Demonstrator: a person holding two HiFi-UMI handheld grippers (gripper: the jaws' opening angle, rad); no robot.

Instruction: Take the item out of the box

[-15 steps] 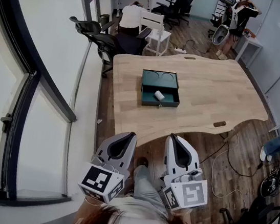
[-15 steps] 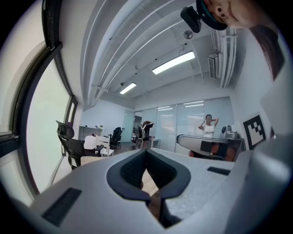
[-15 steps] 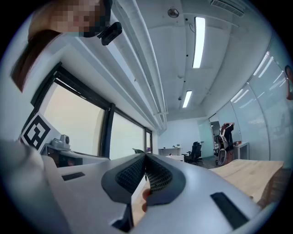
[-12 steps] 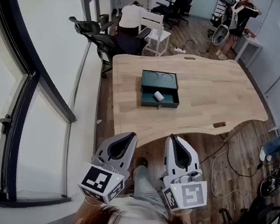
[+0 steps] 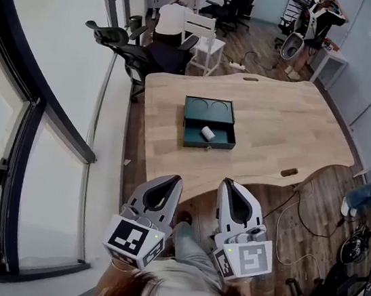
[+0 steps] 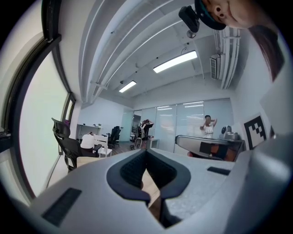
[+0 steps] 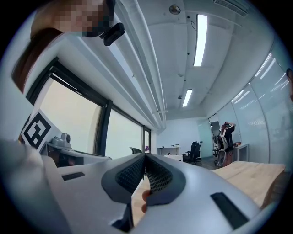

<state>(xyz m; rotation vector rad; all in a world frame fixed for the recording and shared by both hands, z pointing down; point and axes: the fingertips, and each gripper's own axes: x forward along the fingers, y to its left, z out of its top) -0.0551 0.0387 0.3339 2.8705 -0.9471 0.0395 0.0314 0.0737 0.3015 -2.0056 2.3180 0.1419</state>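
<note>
The head view shifted a little. The wooden table (image 5: 278, 123) slid slightly leftward in the picture, and the green box (image 5: 209, 123) on it sat a touch lower than before. The window handle (image 5: 1, 169) at the left dropped lower and further left. The black office chair (image 5: 116, 35) crept up and left.

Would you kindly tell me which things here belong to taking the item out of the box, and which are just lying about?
Job: green box, white item inside it, left gripper, right gripper, both shut.
Lying about: black office chair, white chair, floor cables.
</note>
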